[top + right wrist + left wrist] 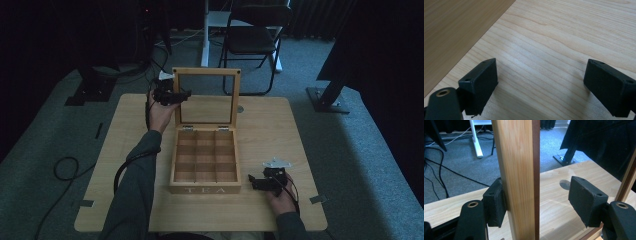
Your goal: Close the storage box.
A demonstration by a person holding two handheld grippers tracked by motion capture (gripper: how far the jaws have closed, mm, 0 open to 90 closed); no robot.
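A wooden tea box (pixel 205 190) with several empty compartments stands mid-table, its glass-paned lid (pixel 206 71) swung up to vertical. My left gripper (pixel 186 95) is at the lid's left edge. In the left gripper view the lid's light wooden side rail (pixel 516 170) stands between the jaws of my left gripper (pixel 540 203). The left pad (pixel 496 205) lies against the rail and the right pad (pixel 585 201) stands well clear of it. My right gripper (pixel 251 181) rests low on the table right of the box. It is open (pixel 541 85) over bare wood.
The light wooden table (pixel 280 130) has a small round grommet (pixel 240 108) behind the box. A darker wooden surface (pixel 456 27), likely the box wall, lies ahead of the right jaws. A folding chair (pixel 252 40), a white post (pixel 205 35), black stands (pixel 327 95) and floor cables (pixel 65 167) surround the table.
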